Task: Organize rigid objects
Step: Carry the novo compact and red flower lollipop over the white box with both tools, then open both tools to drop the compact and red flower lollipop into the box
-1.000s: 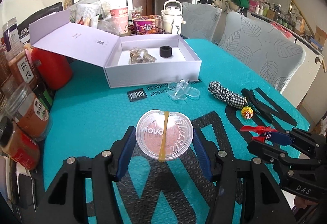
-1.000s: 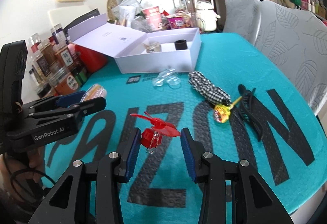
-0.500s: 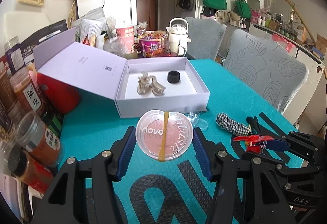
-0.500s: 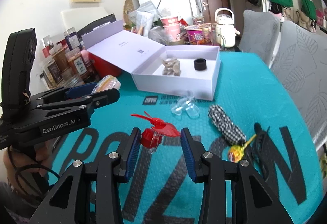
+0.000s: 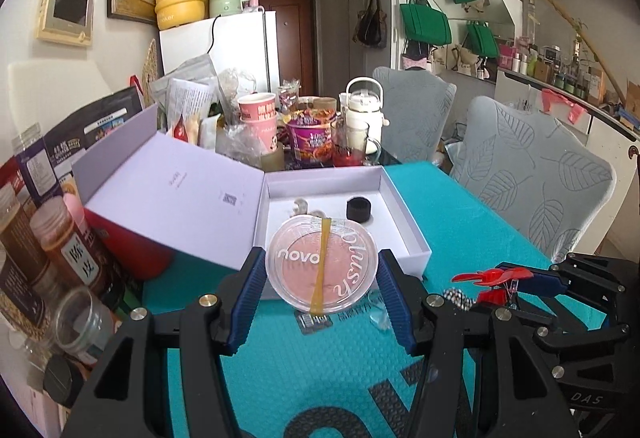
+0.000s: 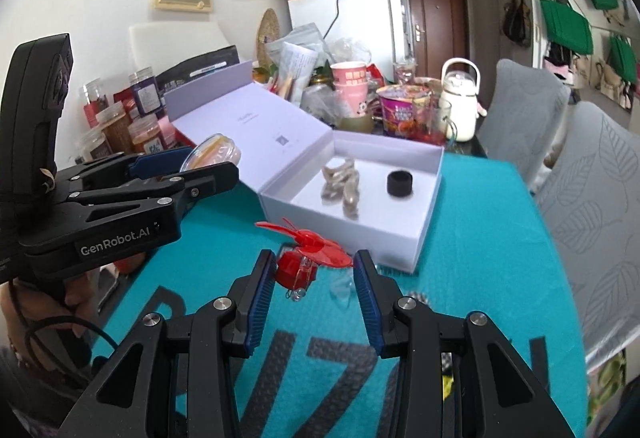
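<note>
My left gripper is shut on a round pink blush compact with a clear lid and a yellow band, held above the front edge of the open white box. The box holds a black ring and a silvery hair clip. My right gripper is shut on a small red propeller toy, held above the teal table just in front of the box. It also shows in the left wrist view. The compact shows in the right wrist view.
The box lid lies open to the left. Spice jars crowd the left edge. Cups, a noodle bowl and a white kettle stand behind the box. A clear plastic piece lies on the teal mat. Grey chairs stand on the right.
Both grippers have lifted and moved forward toward the white box, each carrying its object. The compact now hangs over the box's front edge.
</note>
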Available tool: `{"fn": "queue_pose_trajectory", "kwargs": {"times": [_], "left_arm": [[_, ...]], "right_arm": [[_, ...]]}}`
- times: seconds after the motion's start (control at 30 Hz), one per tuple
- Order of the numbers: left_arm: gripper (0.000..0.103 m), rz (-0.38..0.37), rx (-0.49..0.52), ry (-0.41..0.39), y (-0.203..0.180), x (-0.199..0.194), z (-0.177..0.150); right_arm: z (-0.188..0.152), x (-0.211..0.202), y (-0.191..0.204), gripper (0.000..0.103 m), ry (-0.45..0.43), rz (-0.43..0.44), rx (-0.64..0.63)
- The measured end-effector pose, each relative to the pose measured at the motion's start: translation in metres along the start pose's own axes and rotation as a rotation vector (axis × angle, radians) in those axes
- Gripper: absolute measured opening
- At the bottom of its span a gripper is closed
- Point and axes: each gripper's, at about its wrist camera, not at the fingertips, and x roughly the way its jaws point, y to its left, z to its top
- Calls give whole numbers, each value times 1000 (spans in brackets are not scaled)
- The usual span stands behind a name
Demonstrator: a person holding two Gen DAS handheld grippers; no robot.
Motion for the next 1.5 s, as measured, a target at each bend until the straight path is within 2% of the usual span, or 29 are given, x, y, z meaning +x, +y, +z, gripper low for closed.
{"fn": "queue_pose_trajectory", "kwargs": {"times": [0.37, 1.1, 1.33, 1.5], "left_arm": [[56, 12, 1, -61, 9, 22, 42], [56, -10, -10, -22, 13, 108, 83], [56, -18, -35, -15, 15, 134, 94], [56, -1, -23, -15, 18, 151, 102]], "right_arm": [[40, 10, -8, 40, -53, -11, -27], [100, 72, -61, 40, -83, -55, -18], [125, 88, -73, 40, -117, -59, -14], [142, 101, -79, 40, -131, -63, -18]]}}
